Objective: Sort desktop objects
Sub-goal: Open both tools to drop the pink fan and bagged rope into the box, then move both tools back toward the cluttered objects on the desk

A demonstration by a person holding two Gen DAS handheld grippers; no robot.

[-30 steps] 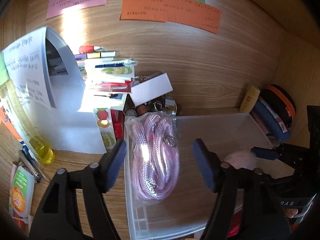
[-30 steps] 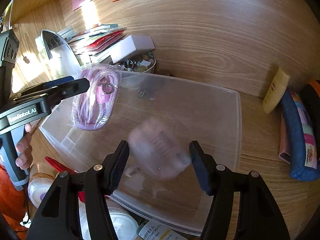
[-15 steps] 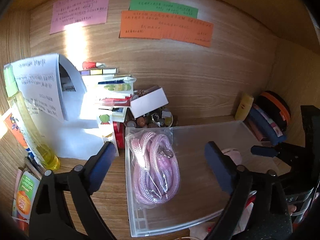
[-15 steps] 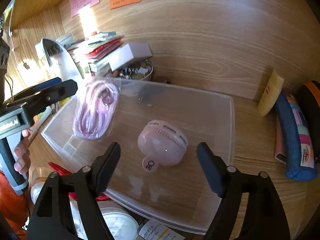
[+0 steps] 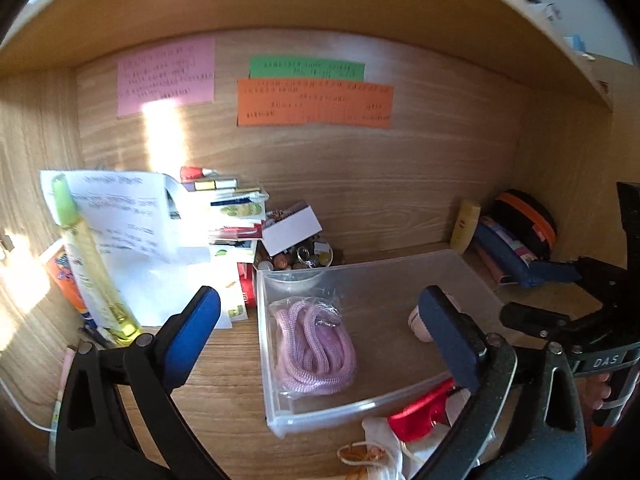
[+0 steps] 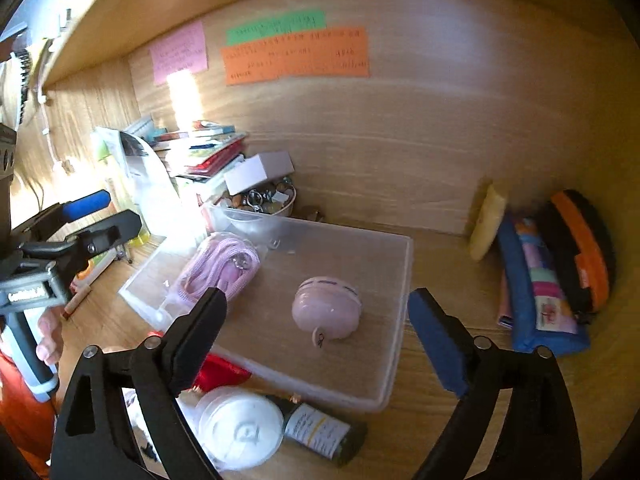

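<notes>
Both claws spread wide, holding nothing – left gripper (image 5: 316, 334) and right gripper (image 6: 316, 332) hanging just above the clear bin (image 6: 404, 280), probably free for the next pick. Down front: white lid (image 6: 240, 424), dark bottle (image 6: 320, 430) with an unreadable label, something red (image 5: 416, 414). Inside the bin, bagged pink rope (image 5: 316, 350) on the left and pink round case (image 6: 326, 308) near the middle, well apart – looks like the sorted pile. "DAS" readable on the right tool. Farther back: pencil case (image 6: 536, 292), stacked booklets (image 5: 236, 216), sticky notes (image 5: 314, 104) too small to read
</notes>
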